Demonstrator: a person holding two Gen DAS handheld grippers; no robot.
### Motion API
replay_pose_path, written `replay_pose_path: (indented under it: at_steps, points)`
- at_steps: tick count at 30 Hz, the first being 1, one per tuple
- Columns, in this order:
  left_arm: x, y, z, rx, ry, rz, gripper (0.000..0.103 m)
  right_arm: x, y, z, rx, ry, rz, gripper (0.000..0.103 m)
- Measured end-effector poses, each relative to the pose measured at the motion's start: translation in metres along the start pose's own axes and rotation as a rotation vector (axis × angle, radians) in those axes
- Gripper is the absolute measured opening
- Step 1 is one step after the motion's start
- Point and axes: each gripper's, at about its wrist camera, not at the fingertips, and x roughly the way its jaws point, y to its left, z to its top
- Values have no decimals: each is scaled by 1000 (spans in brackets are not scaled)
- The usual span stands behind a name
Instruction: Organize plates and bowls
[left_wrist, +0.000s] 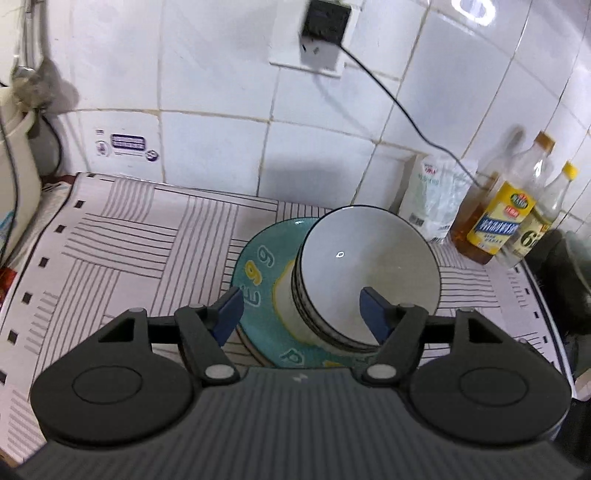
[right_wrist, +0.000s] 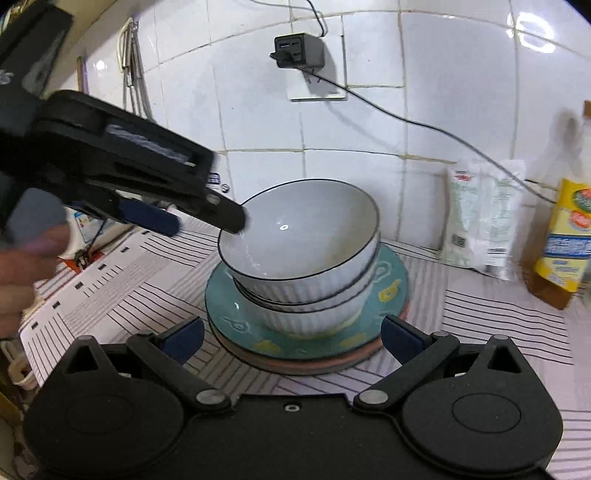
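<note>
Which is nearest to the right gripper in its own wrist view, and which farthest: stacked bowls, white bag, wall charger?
1. Stacked bowls, on the teal plate straight ahead of the right gripper.
2. White bag, right, by the wall.
3. Wall charger, high on the tiles.

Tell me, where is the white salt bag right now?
The white bag stands against the tiled wall at the right of both views, between the stacked bowls and the oil bottle.
</note>
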Motion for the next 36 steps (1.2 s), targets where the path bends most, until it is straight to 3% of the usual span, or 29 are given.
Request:
replay_pose_path:
  at_steps: [7, 10, 14, 23, 25, 29, 36]
  points:
    - [-47, 2, -12, 15, -37, 12, 71, -36, 10, -4, 96, 20, -117, 103]
    - [-68, 3, -16, 16, -44, 18, 71, -52, 11, -3, 131, 24, -129, 103]
    - [-88, 5, -25, -10, -1, -34, 72, -73, 18, 5, 145, 31, -233, 103]
    - [-135, 0, -40, 51, -31, 33, 73, -120, 33, 21, 110, 32, -357, 103]
    - [-146, -4, -43, 73, -53, 39, 80, -130, 34, 21, 131, 27, -425, 103]
    - [-162, -10, -49, 104, -58, 29, 81, -147, 32, 22, 158, 41, -480, 103]
    - [-180, -22, -60, 144, -77, 54, 85, -179, 35, 19, 208, 23, -482, 103]
